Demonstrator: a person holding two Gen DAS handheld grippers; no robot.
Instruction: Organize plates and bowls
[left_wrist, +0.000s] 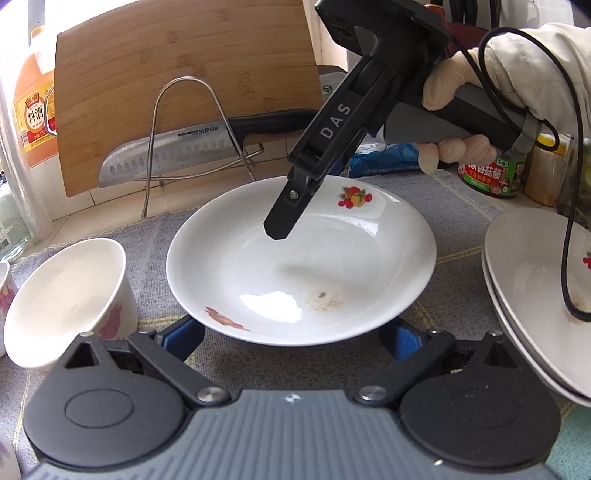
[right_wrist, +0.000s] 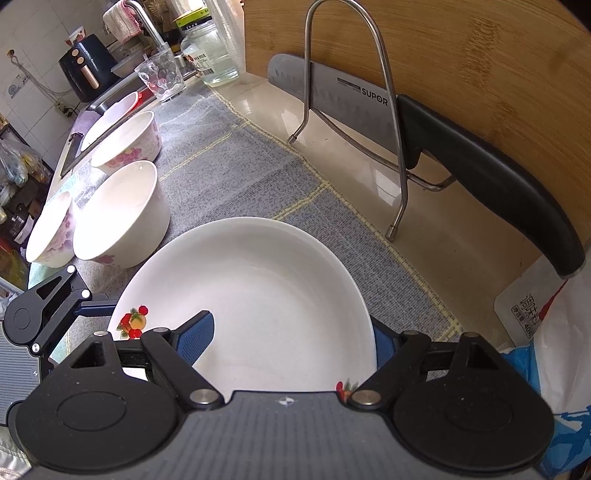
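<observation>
Readable lettering around the knife

The knife (left_wrist: 173, 151) blade carries the brand "SUPOR", legible in both wrist views (right_wrist: 373, 100). Left of the knife, an orange bottle (left_wrist: 35, 110) has a yellow label with the large characters "料酒"; its smaller print is too fine to read. Right of the knife, the black body of the right tongs (left_wrist: 284, 230) bears the white letters "DAS". Further right, a green-labelled jar (left_wrist: 493, 177) shows Chinese characters, blurred beyond sure reading. In the right wrist view, a white packet (right_wrist: 528, 314) below the knife handle has small print, unclear.
</observation>
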